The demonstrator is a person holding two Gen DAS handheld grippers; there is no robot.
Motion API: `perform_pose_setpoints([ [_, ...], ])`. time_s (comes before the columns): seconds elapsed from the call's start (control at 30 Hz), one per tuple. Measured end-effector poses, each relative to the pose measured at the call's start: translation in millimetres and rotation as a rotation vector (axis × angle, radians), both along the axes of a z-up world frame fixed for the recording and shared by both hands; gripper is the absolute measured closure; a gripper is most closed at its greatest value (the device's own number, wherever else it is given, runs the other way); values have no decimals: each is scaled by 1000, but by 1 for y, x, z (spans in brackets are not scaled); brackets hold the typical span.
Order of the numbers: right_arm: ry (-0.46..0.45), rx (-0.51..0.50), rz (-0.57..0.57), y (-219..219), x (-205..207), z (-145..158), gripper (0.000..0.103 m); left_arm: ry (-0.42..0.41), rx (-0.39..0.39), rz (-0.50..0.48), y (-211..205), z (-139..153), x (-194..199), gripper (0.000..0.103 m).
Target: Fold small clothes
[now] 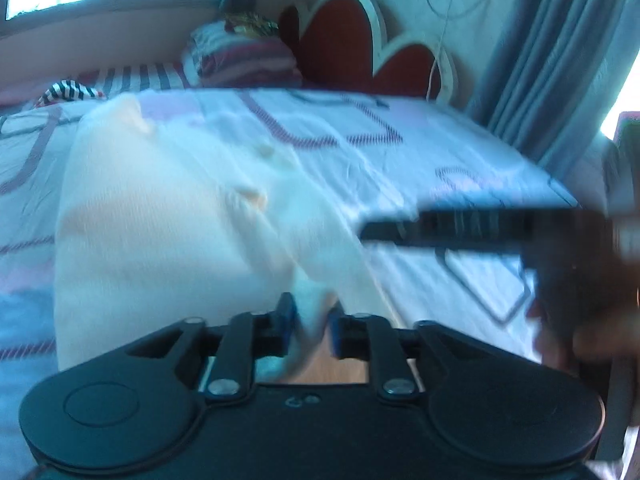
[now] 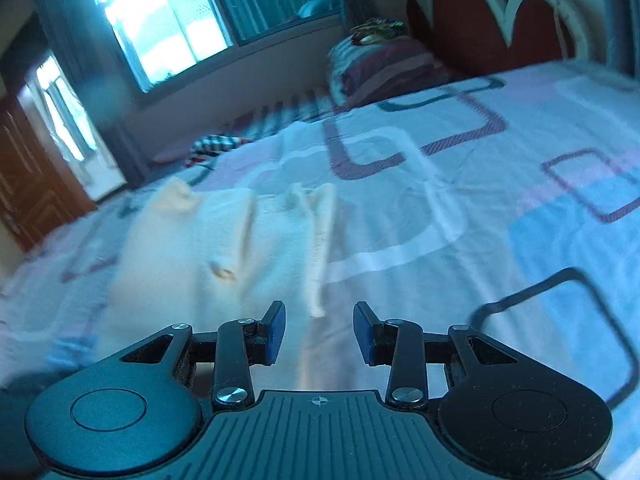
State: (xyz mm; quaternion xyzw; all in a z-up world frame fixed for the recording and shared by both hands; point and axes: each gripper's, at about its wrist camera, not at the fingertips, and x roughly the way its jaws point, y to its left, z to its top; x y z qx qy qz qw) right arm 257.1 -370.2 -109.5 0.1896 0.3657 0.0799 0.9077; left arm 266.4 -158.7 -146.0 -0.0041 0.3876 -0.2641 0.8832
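Observation:
A small cream-white buttoned garment (image 1: 168,232) lies spread on the patterned bed sheet (image 1: 420,152); the picture is blurred. My left gripper (image 1: 312,326) sits at the garment's near edge. A fold of the white cloth stands between its blue pads, with a gap showing on the right side. In the right wrist view the same garment (image 2: 200,248) lies ahead and to the left. My right gripper (image 2: 319,328) is open above the sheet with nothing between its fingers, just short of the garment's right hem. That right gripper (image 1: 460,228) crosses the left wrist view as a dark blur, held by a hand (image 1: 580,312).
A striped pillow (image 2: 384,68) and a red heart-shaped headboard (image 2: 480,20) stand at the far end of the bed. Another striped cloth (image 2: 216,144) lies at the far left edge. A window (image 2: 160,20) and a wooden door (image 2: 28,184) are to the left, curtains (image 1: 560,60) to the right.

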Motion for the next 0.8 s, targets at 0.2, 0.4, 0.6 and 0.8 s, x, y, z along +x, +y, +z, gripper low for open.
perform_pose_setpoints([
  [0.2, 4, 139, 133, 30, 28, 2, 65, -51, 13, 95, 40, 23, -29, 32],
  [0.4, 38, 151, 148, 50, 65, -11, 43, -71, -30, 330, 99, 44, -14, 28],
  [0.6, 63, 206, 169, 53, 77, -21, 61, -27, -71, 479, 131, 39, 21, 29],
  [0.8, 101, 321, 147, 45, 87, -27, 92, -32, -81, 481, 131, 38, 40, 29],
])
